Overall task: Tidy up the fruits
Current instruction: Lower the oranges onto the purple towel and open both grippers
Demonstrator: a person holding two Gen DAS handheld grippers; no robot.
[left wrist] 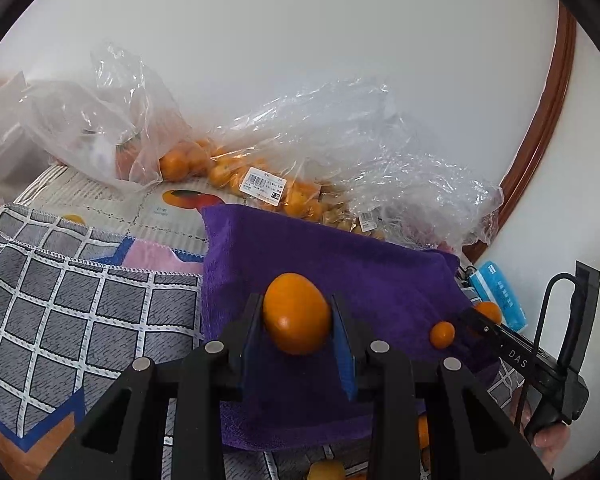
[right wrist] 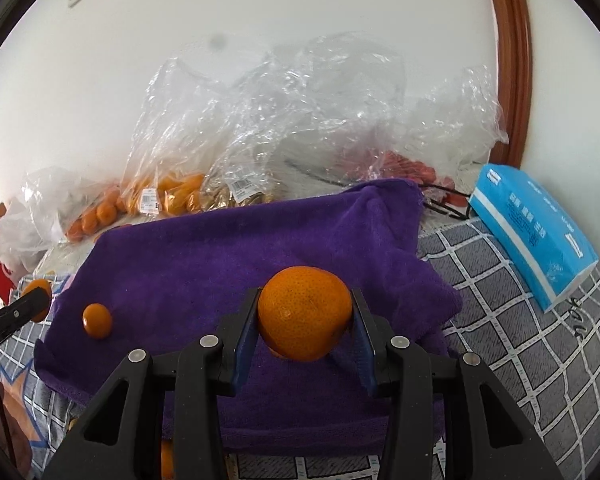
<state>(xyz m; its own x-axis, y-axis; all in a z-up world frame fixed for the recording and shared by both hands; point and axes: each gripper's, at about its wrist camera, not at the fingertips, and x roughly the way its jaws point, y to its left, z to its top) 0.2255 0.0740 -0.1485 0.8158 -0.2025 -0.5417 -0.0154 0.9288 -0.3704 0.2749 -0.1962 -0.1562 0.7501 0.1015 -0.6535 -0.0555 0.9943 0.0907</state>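
Left gripper (left wrist: 297,316) clenched on smooth oval orange fruit (left wrist: 297,314); right gripper (right wrist: 305,314) grasping mandarin (right wrist: 305,312); purple towel (right wrist: 228,248) beneath both; small kumquat (right wrist: 97,320) left of right gripper.

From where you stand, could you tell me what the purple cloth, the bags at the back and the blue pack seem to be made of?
Purple cloth: looks like plush terry or microfibre, with a matte, fuzzy nap and soft folds.
Bags: thin clear plastic film, glossy, crinkled, with fruit showing through.
Blue pack: probably soft printed plastic wrap with a slight sheen; what is inside cannot be seen.
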